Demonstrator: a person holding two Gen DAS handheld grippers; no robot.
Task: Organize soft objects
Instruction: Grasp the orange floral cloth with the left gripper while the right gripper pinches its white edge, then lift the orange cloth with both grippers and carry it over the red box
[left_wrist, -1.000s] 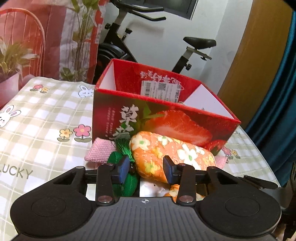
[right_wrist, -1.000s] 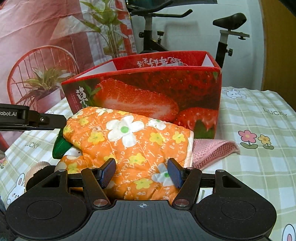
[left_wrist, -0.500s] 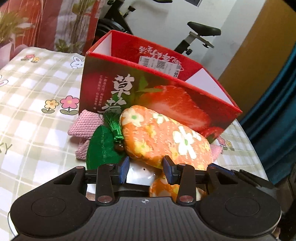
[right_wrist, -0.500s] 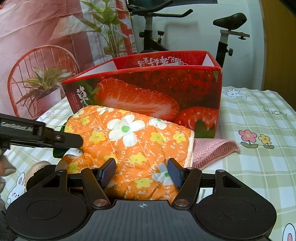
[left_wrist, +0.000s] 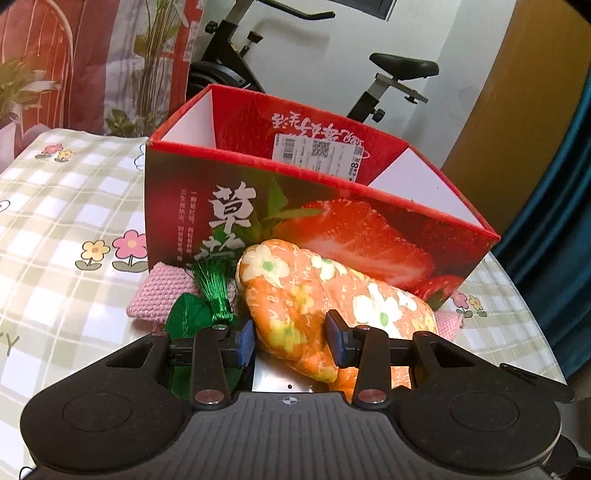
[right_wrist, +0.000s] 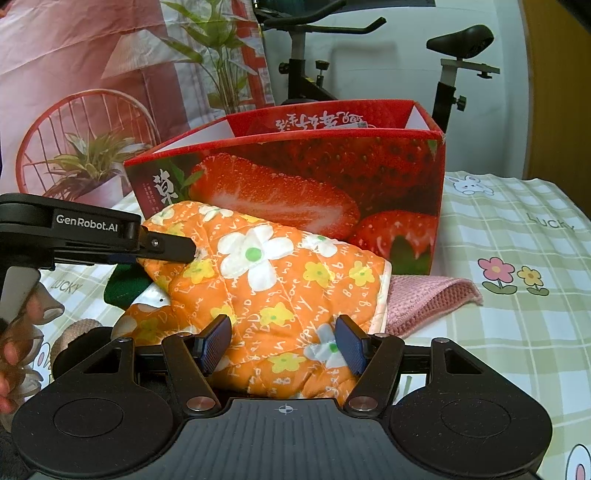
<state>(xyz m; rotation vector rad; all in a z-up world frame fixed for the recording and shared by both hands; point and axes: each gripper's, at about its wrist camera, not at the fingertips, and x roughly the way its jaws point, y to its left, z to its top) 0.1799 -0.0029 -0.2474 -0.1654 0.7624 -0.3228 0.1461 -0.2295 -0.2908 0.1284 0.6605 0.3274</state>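
Observation:
An orange floral cushion (left_wrist: 295, 302) leans against the front of the red strawberry box (left_wrist: 258, 206) on the checked tablecloth. My left gripper (left_wrist: 290, 341) straddles the cushion's near end and its jaws are closing; the right pad touches the fabric and a thin gap shows at the left pad. From the other side, my right gripper (right_wrist: 282, 349) is shut on the cushion (right_wrist: 280, 280) at its lower edge. The left gripper's finger (right_wrist: 166, 247) shows against the cushion's far end. A green tasselled pouch (left_wrist: 192, 317) and a pink knitted cloth (left_wrist: 162, 291) lie beneath.
The box (right_wrist: 295, 192) stands open-topped, with only a label showing on its inner wall. The pink cloth (right_wrist: 432, 295) sticks out to the right. A beige knitted ball (right_wrist: 75, 328) and a person's hand (right_wrist: 11, 354) are at the left. An exercise bike (left_wrist: 399, 74) stands behind the table.
The left gripper moved down and forward, so the cushion's end now sits between its fingers, and its jaws narrowed. In the right wrist view its finger reached the cushion. The right gripper kept still.

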